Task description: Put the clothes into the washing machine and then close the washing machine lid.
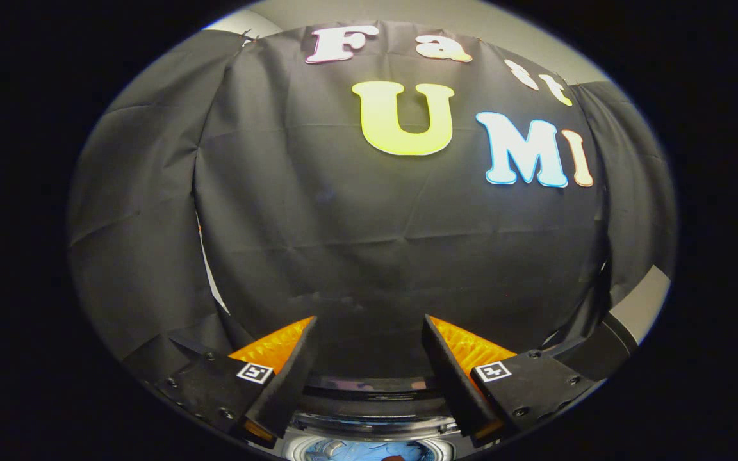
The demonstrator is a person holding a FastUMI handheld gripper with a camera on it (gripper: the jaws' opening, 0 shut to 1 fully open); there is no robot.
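My gripper [369, 323] points at the booth's black cloth wall, its fingers spread wide apart with nothing between them. Below and between the fingers I see the top of the washing machine [369, 392], a dark curved rim with a shiny ring under it. Inside that opening lies blue cloth [350, 450], the clothes, with a small reddish patch beside it. The machine's lid cannot be made out from here.
The black cloth wall [394, 243] hangs just beyond the machine and spans everything ahead. A pale wall or ceiling [407, 16] shows above it, and a grey surface [641, 301] peeks out past the cloth on the right.
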